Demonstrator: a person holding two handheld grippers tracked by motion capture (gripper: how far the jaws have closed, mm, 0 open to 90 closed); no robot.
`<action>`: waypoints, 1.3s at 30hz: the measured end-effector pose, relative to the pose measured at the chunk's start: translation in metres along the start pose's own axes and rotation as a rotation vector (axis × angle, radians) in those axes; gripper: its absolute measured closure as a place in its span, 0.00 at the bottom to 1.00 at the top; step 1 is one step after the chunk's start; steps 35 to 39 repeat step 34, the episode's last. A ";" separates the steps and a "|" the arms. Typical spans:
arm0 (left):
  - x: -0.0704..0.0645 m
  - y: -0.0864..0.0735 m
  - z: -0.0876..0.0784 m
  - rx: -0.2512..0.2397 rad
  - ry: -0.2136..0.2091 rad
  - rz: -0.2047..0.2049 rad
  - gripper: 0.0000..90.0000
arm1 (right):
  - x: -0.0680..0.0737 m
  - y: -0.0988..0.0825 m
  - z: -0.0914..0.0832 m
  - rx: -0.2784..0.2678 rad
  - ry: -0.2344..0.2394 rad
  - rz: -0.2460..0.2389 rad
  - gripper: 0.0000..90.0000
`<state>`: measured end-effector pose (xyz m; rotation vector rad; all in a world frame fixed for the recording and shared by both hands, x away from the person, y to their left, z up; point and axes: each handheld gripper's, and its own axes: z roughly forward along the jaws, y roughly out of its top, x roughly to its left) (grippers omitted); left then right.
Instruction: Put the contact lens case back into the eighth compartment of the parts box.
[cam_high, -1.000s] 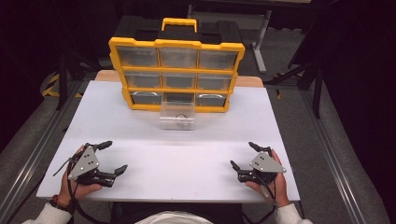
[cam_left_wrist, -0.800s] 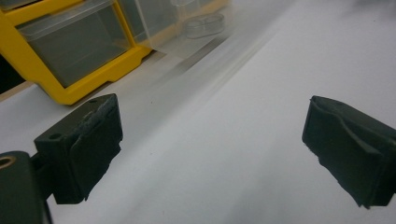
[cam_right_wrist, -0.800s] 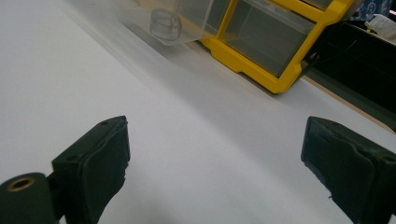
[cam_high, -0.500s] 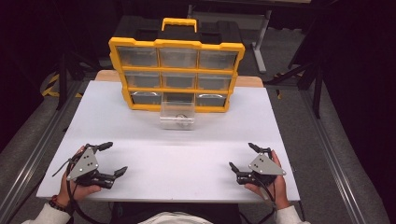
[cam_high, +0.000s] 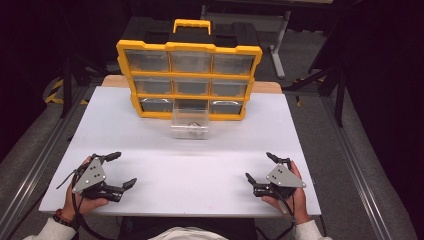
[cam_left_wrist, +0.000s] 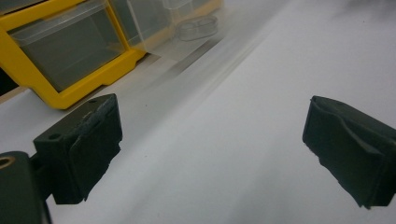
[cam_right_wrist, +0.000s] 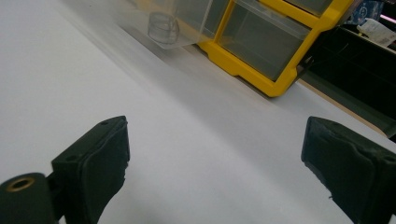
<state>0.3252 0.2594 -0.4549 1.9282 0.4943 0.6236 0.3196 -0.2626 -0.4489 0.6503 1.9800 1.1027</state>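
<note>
A yellow drawer organizer (cam_high: 189, 80) stands upright at the back of the white table (cam_high: 200, 165). One clear drawer (cam_high: 189, 121) is pulled out of its bottom row onto the table, with a small object (cam_high: 192, 126) lying in it. My left gripper (cam_high: 123, 169) rests open near the front left edge, nothing between its jaws (cam_left_wrist: 210, 140). My right gripper (cam_high: 259, 166) rests near the front right edge; its jaws have just been opening and stand wide with nothing between them (cam_right_wrist: 215, 154). Both point toward the organizer (cam_left_wrist: 70, 51) (cam_right_wrist: 266, 51).
A dark case with a yellow handle (cam_high: 189, 25) sits behind the organizer. Metal rails (cam_high: 35, 155) run along both sides of the table. A wide bare stretch of white tabletop lies between the grippers and the drawer.
</note>
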 end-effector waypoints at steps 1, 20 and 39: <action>0.000 0.000 0.000 0.001 0.000 0.001 0.06 | 0.000 0.000 0.000 -0.002 0.003 0.001 0.10; 0.001 0.000 0.001 0.002 0.002 -0.002 0.06 | 0.000 0.002 0.000 -0.008 0.009 -0.005 0.10; 0.004 0.000 0.002 -0.004 0.014 -0.016 0.06 | -0.001 0.000 0.002 -0.005 0.014 0.020 0.10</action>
